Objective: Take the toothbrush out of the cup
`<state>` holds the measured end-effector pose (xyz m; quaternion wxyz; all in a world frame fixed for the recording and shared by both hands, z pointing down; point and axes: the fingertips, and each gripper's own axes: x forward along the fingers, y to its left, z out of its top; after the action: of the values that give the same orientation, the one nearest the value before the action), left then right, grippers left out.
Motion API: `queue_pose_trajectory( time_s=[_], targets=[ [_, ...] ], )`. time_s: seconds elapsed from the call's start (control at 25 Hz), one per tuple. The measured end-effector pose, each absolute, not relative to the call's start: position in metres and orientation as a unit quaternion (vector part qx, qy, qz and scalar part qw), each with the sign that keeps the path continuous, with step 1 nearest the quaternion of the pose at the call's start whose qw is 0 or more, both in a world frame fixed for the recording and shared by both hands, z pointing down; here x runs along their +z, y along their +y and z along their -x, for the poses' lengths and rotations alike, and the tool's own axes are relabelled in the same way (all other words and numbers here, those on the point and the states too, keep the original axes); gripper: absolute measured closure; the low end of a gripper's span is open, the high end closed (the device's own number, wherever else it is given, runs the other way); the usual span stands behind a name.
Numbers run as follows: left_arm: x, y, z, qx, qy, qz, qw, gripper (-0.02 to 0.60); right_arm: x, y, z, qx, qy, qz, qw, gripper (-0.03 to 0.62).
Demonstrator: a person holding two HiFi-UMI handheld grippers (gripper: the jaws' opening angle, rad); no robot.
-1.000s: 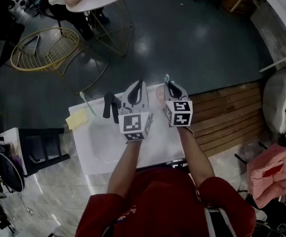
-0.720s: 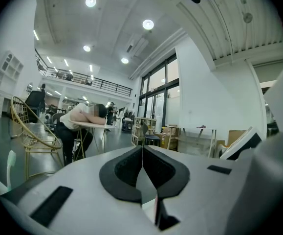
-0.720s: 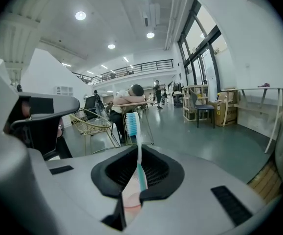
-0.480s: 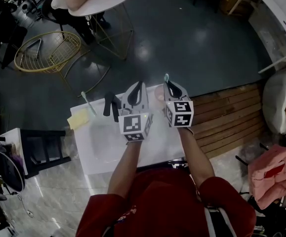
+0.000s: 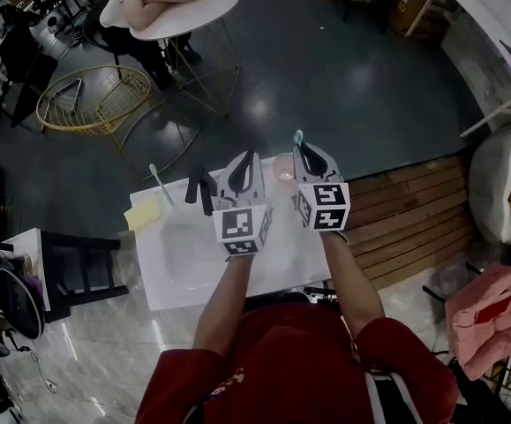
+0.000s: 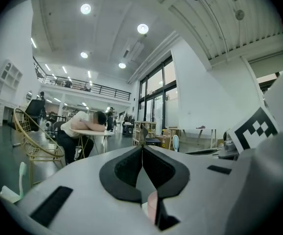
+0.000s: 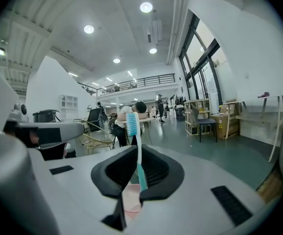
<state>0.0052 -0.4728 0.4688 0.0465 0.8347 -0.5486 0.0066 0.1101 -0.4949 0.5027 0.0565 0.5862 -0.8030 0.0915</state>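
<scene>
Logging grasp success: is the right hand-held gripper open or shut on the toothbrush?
Shut: the right hand-held gripper pinches the toothbrush handle, brush head up, pink cup below.

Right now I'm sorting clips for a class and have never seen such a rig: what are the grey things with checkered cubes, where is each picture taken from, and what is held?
No robot: a person holds a two-jaw gripper in each hand; the marker cubes belong to them. One picture comes from a camera on the person's head, looking down; the other two from cameras riding on the grippers. On the white table are a pink cup, a second toothbrush and a yellow pad. The right gripper is clamped on a white-and-teal toothbrush right by the cup; the left gripper is shut and empty.
</scene>
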Motion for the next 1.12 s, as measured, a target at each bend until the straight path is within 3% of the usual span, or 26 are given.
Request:
queue_pose_trajectory(
  time_s=[1.12],
  targets=[
    [0.424,-0.431,-0.012,-0.009,-0.563,-0.827,0.001,0.552,0.377,-0.436,-0.116,-0.032,-0.818,-0.574,-0.02,0.548]
  ],
)
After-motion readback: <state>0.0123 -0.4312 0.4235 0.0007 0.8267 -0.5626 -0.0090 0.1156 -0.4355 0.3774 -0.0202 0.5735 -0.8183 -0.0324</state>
